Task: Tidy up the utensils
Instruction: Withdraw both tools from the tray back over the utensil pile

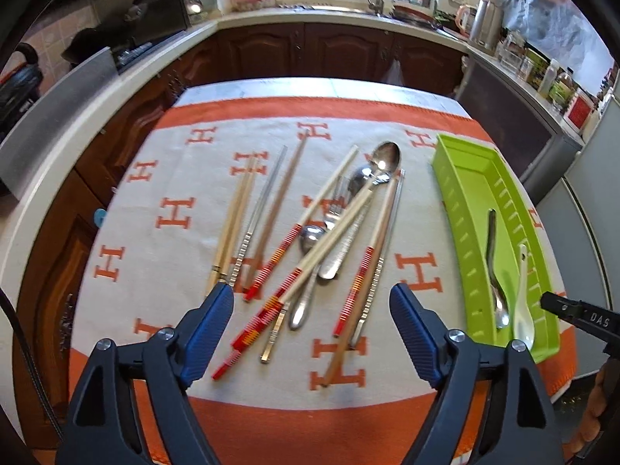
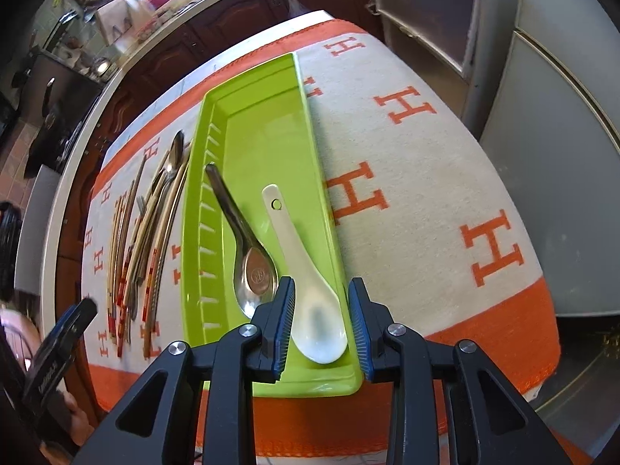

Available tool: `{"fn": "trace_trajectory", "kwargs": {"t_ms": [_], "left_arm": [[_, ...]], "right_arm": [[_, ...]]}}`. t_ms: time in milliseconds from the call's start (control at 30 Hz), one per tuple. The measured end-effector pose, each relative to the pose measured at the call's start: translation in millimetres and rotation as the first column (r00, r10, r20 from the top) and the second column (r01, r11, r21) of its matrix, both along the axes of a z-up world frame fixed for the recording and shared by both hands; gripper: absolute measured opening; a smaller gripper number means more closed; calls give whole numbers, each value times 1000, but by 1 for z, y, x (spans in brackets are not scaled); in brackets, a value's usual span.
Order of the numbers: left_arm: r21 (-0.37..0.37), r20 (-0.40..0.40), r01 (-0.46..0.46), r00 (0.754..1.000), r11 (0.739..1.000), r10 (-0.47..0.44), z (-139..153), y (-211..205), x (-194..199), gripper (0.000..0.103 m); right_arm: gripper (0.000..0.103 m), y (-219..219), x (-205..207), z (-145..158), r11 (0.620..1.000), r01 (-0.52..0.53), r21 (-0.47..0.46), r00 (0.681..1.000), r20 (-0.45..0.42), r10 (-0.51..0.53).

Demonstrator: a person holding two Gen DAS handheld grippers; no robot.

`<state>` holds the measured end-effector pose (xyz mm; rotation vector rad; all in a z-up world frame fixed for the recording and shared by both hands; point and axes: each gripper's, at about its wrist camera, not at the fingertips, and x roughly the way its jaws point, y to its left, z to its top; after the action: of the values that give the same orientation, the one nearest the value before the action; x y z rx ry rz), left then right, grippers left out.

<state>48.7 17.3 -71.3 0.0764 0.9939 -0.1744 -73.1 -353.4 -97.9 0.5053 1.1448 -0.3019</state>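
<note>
A green tray (image 1: 457,178) (image 2: 217,116) lies on the right of the cloth. It holds a metal spoon (image 1: 494,271) (image 2: 248,248) and a white ceramic spoon (image 1: 522,310) (image 2: 306,271). A loose pile of chopsticks (image 1: 306,267), metal spoons (image 1: 383,159) and a fork (image 1: 335,209) lies mid-table, and shows at the left in the right wrist view (image 2: 151,224). My left gripper (image 1: 312,294) is open and empty above the near end of the pile. My right gripper (image 2: 319,290) is open, its fingers on either side of the white spoon's bowl, not touching it.
An orange and cream cloth with H marks (image 1: 174,213) (image 2: 426,178) covers the table. Kitchen counters and dark wood cabinets (image 1: 310,50) ring the table. A grey appliance (image 2: 562,155) stands to the right. The right gripper shows at the edge of the left view (image 1: 573,314).
</note>
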Motion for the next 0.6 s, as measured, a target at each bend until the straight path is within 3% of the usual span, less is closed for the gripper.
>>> {"fn": "trace_trajectory", "kwargs": {"t_ms": [200,600], "left_arm": [[9,42,-30,999,1000,29,5,19,-2,83],[-39,107,-52,993,998,56,19,58,-5,83]], "right_arm": [[35,17,7,22,994,19,-109,999,50,-13],[35,106,39,55,965,-181,-188,975,94,201]]}}
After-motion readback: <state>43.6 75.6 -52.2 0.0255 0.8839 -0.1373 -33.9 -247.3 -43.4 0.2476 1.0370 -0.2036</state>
